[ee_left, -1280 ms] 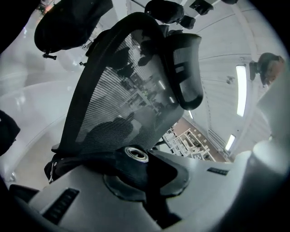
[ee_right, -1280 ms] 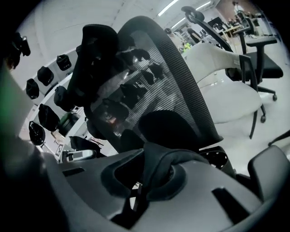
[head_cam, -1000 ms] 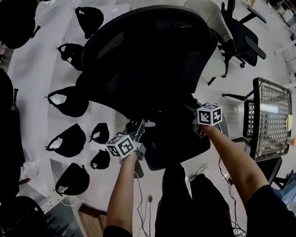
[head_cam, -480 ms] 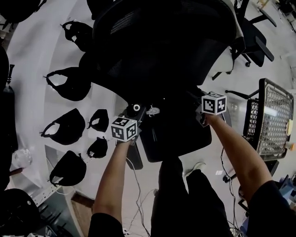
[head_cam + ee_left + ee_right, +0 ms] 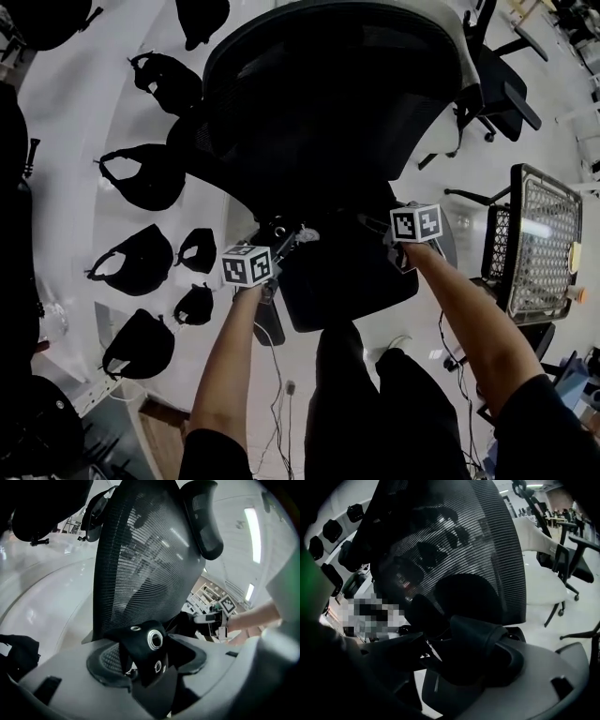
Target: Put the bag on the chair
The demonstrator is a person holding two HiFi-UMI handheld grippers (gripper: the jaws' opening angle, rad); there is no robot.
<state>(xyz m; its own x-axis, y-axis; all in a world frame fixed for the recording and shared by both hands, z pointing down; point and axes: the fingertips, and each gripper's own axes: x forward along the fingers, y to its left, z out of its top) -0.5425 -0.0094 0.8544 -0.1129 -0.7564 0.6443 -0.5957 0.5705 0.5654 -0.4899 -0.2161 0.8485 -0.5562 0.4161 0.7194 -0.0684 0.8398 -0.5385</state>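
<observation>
**Bag down on chair seat; both tools released**

The bag (image 5: 461,599) is judged to be resting on the seat of the chair (image 5: 328,103), against the foot of the mesh back, between the two tools. In the head view it is made out only as a dark mass merged with the seat, at 12 o'clock from the person's forearms.

The jaws of the left gripper (image 5: 152,660) have just been opening and are found wide apart. A strap (image 5: 147,641) of the bag stands between them but is pressed by neither pad. The jaws of the right gripper (image 5: 464,656) have likewise just been opening and stand wide. A rolled fold (image 5: 480,634) of the bag lies between them. It is close against the 3 o'clock jaw and appears unclamped, though that view is dim.

One tool is placed at each end of the bag, which is judged to suit a limp load that would sag from a single grip. The wide jaws are consistent with release once the seat bears the weight.

Only the head view records the surroundings. Spare bags (image 5: 141,178) are laid out on a pale surface at 9 o'clock of the chair, a second office chair (image 5: 506,94) stands at 2 o'clock, and a wire-mesh frame (image 5: 544,239) at 3 o'clock. The jaws are not shown there, being masked by the marker cubes. Only the left gripper view shows the strap's metal eyelets, the headrest (image 5: 204,517) at 1 o'clock, and the right gripper facing it at 3 o'clock.
</observation>
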